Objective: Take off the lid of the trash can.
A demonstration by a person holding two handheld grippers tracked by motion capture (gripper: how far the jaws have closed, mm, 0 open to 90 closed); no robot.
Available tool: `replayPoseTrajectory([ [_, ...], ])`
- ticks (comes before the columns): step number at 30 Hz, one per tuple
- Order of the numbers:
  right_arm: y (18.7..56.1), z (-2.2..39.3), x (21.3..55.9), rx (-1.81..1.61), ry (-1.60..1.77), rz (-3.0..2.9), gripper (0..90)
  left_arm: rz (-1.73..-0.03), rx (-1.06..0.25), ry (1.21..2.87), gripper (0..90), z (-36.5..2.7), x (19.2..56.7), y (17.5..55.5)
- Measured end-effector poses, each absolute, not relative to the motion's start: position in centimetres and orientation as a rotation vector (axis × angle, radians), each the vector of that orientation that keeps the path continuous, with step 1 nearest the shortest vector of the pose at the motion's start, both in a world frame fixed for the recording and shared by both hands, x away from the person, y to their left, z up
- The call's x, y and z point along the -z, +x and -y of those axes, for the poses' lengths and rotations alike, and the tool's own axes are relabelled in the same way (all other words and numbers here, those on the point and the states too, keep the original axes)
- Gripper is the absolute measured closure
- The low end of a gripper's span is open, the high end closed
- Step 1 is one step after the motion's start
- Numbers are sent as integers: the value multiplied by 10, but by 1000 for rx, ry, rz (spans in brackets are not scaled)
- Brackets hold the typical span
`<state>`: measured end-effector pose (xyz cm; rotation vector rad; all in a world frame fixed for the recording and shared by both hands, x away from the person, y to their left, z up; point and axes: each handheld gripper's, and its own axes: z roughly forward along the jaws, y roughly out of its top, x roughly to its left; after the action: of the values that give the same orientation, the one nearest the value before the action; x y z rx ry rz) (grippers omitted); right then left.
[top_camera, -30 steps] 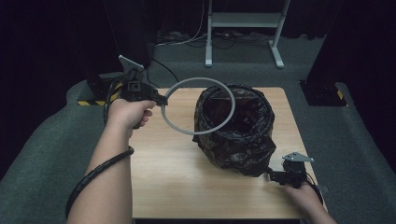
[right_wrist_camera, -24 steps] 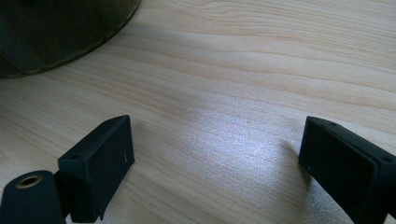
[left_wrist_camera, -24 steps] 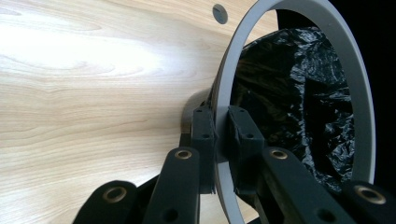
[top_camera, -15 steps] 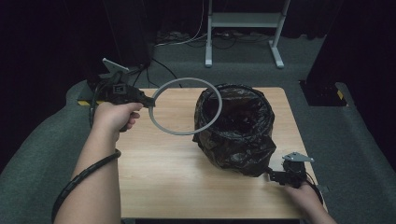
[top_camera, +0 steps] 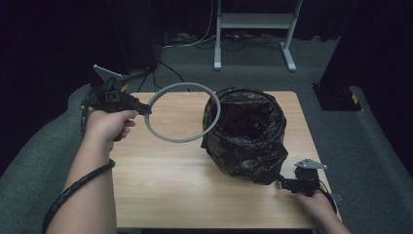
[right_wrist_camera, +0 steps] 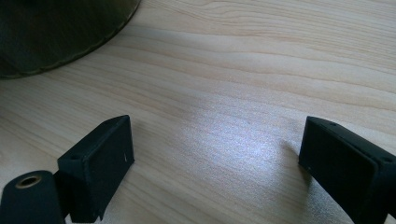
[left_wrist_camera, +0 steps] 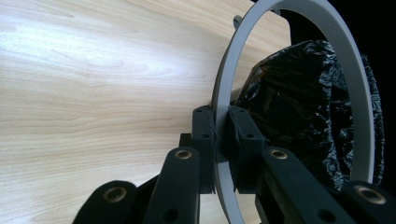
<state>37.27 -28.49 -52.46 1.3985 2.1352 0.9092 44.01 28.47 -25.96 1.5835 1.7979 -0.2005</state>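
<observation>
A thin grey ring [top_camera: 175, 140] hangs in the air above the left half of the wooden table [top_camera: 160, 190]. My left gripper [top_camera: 144, 109] is shut on the ring's left edge. In the left gripper view both pads pinch the ring [left_wrist_camera: 224, 79] at my left gripper [left_wrist_camera: 222, 135], with the bag [left_wrist_camera: 299, 107] seen through the hoop. A bin lined with a black plastic bag [top_camera: 248, 141] stands on the table's right half. The ring's right edge overlaps the bin's rim in the high view. My right gripper [top_camera: 284, 184] rests low by the bin's front right and is open [right_wrist_camera: 219, 154] over bare wood.
The bin's base [right_wrist_camera: 56, 28] lies beyond my right gripper, to its upper left. A white stand [top_camera: 253, 22] and cables are on the floor behind the table. Dark padded flooring surrounds the table edges.
My left hand has carried the ring leftward, away from the bin's mouth and slightly lower. The right hand has stayed where it was.
</observation>
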Motion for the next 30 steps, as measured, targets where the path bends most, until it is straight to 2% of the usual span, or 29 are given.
replayPoseTrajectory([
  [30, 373, 285, 525, -909, 1397, -2136, 98, -1843, 174, 1563, 820, -306, 267, 434],
])
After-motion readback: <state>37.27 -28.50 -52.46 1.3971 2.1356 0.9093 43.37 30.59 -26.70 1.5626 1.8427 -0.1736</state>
